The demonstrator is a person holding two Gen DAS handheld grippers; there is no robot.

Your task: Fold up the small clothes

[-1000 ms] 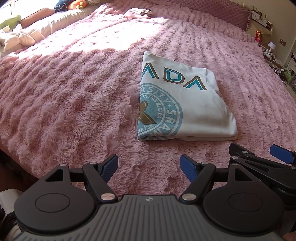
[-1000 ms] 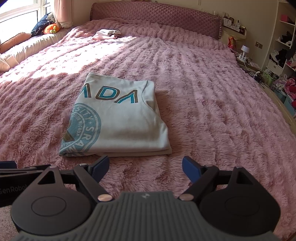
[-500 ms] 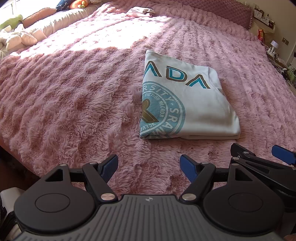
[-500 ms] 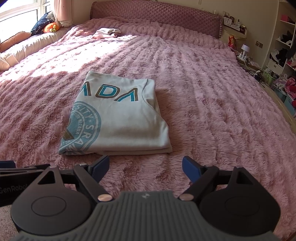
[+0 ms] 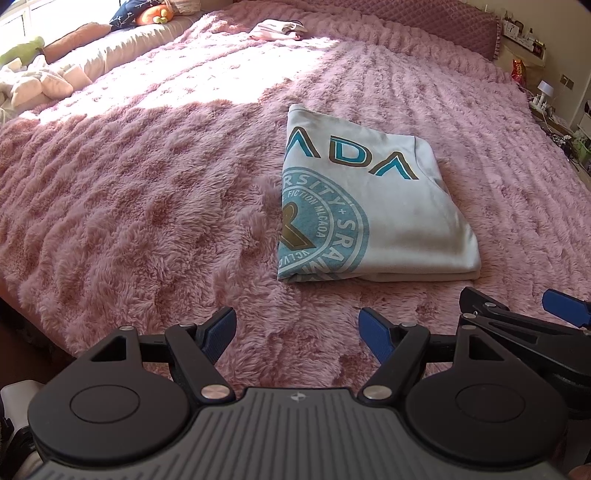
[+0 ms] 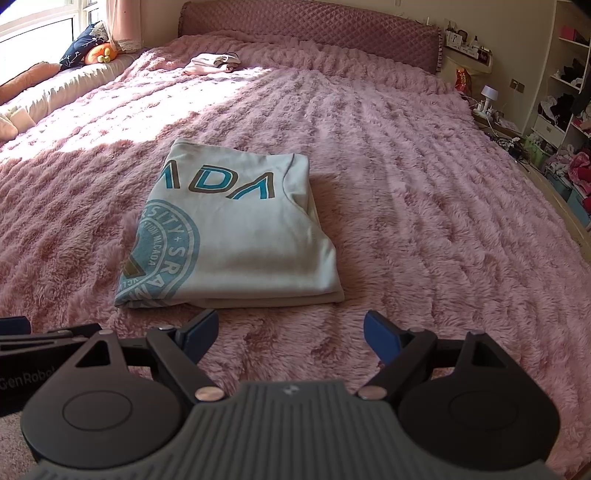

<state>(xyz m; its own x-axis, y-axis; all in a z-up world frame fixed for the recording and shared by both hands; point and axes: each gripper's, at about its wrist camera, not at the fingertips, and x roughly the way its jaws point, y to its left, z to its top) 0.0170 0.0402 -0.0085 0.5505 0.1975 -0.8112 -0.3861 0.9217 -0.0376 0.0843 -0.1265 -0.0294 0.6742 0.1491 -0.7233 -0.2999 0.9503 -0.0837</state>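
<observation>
A pale blue T-shirt [image 5: 399, 218] with teal lettering and a round teal print lies folded into a neat rectangle on the fluffy pink bedspread [image 5: 147, 206]. It also shows in the right wrist view [image 6: 243, 236]. My left gripper [image 5: 297, 334] is open and empty, held short of the shirt's near left corner. My right gripper [image 6: 290, 334] is open and empty, just short of the shirt's near edge. The right gripper's fingers [image 5: 561, 302] show at the right edge of the left wrist view.
A small pink-white garment [image 6: 212, 62] lies far back near the padded headboard [image 6: 314, 27]. Cushions and soft toys [image 5: 33, 83] line the window seat at left. A bedside lamp [image 6: 489, 94] and cluttered shelves [image 6: 565, 92] stand at right.
Both grippers have drawn back slightly and tilted a little; the shirt sits slightly farther away in the left view. Both stay open. The shirt has not moved.
</observation>
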